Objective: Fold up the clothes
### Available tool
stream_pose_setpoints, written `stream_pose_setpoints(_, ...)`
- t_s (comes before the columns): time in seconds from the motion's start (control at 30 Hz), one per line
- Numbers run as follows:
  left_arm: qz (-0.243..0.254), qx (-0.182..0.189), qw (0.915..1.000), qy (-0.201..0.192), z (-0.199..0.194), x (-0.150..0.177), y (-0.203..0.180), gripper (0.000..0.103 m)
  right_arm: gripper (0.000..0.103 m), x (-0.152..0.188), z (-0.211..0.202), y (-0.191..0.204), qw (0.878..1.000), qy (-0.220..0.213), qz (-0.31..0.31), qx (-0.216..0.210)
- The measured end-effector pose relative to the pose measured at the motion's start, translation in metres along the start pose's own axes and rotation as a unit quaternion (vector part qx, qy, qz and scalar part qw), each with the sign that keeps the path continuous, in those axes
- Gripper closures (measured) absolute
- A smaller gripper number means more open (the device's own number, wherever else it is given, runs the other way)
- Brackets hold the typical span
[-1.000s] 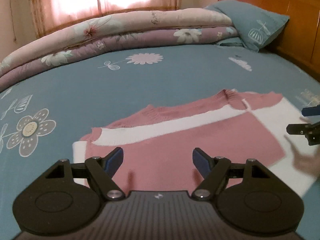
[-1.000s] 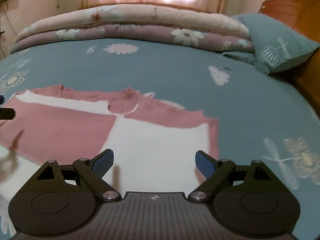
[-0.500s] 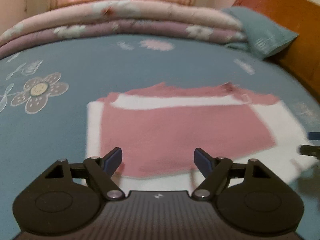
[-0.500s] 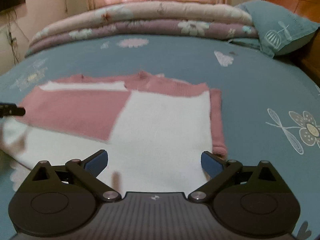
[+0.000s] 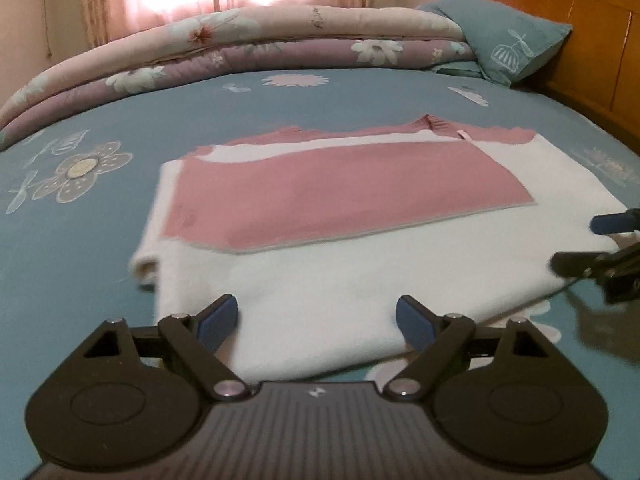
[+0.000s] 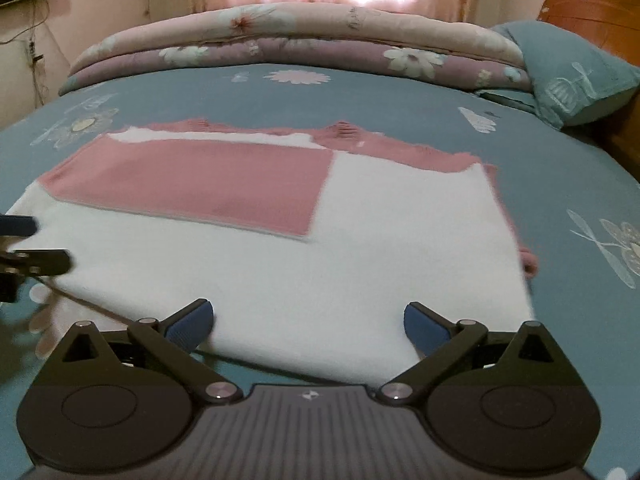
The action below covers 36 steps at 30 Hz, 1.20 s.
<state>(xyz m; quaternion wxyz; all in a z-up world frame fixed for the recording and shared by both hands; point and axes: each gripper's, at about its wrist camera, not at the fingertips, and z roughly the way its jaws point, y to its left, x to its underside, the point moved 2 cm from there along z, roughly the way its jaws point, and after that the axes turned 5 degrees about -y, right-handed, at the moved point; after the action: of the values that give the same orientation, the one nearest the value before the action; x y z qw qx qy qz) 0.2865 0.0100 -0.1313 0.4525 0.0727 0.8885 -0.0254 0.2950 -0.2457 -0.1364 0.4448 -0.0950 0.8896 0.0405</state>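
A pink and white sweater (image 5: 360, 248) is spread flat on the bed (image 5: 120, 120), its near hem just ahead of the left claw (image 5: 318, 322) and right claw (image 6: 308, 326). Both claws are spread wide, nothing pinched. Bare blue sheet surrounds the sweater's edges, with a folded quilt (image 6: 280, 36) well beyond its collar.

My left black plastic two-finger gripper (image 5: 318, 318) and its right twin (image 6: 308, 320) carry blue ribbed fingers (image 5: 218, 320), silver pivot screws, ridged grey bodies.
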Motion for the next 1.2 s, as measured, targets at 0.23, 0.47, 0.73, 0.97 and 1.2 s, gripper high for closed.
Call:
stream_pose_setpoints(0.23, -0.012, 0.01, 0.9998, -0.014, -0.004, -0.02, -0.009, 0.016, 0.0, -0.015, 0.001, 0.042, 0.999, -0.013, -0.01, -0.029)
stream_pose_setpoints(0.47, -0.003, -0.003, 1.0, 0.007, 0.001, 0.0, 0.005, 0.015, 0.0, 0.0, -0.001, 0.033, 1.0, -0.006, -0.006, -0.024)
stream_pose_setpoints(0.73, -0.022, 0.001, 0.9996, 0.016, -0.008, -0.022, -0.004, 0.016, 0.0, -0.005, -0.022, -0.014, 0.998, 0.006, 0.066, -0.02)
stream_pose_setpoints(0.97, -0.03, -0.003, 0.9991, 0.028, 0.009, -0.03, -0.027, 0.015, 0.0, -0.005, -0.008, -0.007, 0.998, 0.018, 0.054, 0.039)
stream_pose_setpoints(1.2, -0.049, -0.007, 0.9983, 0.033, 0.011, -0.011, -0.007, 0.015, 0.0, 0.003, -0.015, -0.031, 0.996, 0.018, 0.085, 0.034)
